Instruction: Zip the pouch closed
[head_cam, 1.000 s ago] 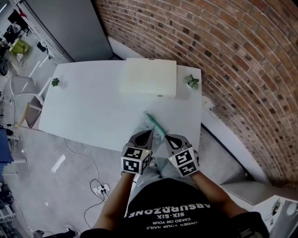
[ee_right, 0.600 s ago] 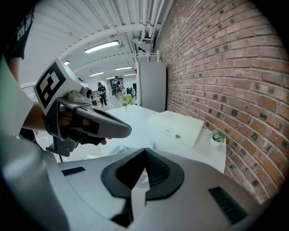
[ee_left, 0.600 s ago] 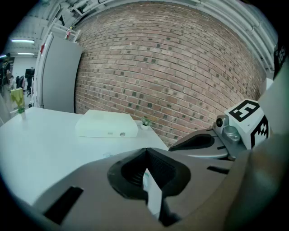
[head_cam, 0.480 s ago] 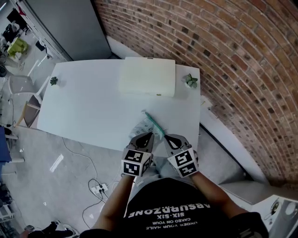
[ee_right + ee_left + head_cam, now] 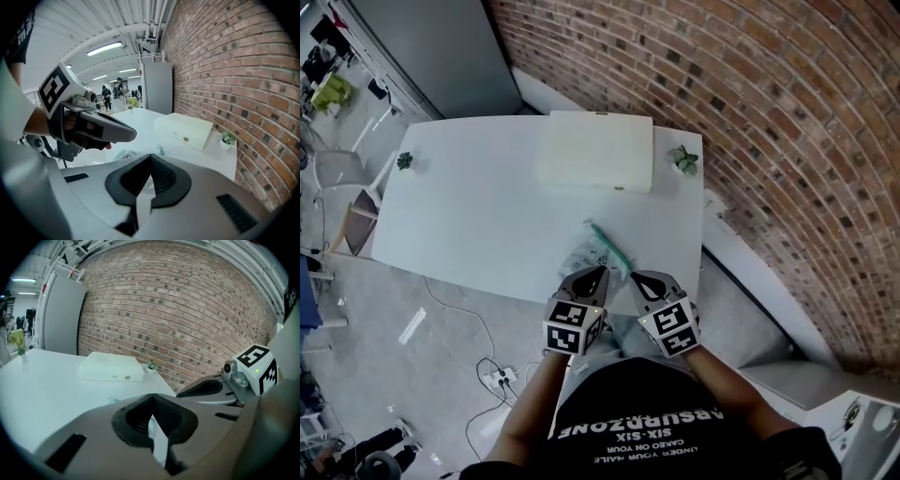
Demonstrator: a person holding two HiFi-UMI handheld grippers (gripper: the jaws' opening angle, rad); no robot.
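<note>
Left gripper [image 5: 598, 273] and right gripper [image 5: 638, 278] both pinch the pouch's [image 5: 602, 250] near end, rest stretches ahead on the table [image 5: 487, 197].

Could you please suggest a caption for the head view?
Both shut, left gripper and right gripper hover close to a teal-zippered pouch on a white table.

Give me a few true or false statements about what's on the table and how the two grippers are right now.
1. A white box sits at the far side of the table. True.
2. The pouch lies against that box. False: it lies near the table's front edge, by the grippers.
3. The left gripper and right gripper are wide open. False: both have their jaws together.
4. A small plant stands beside the box. True.
</note>
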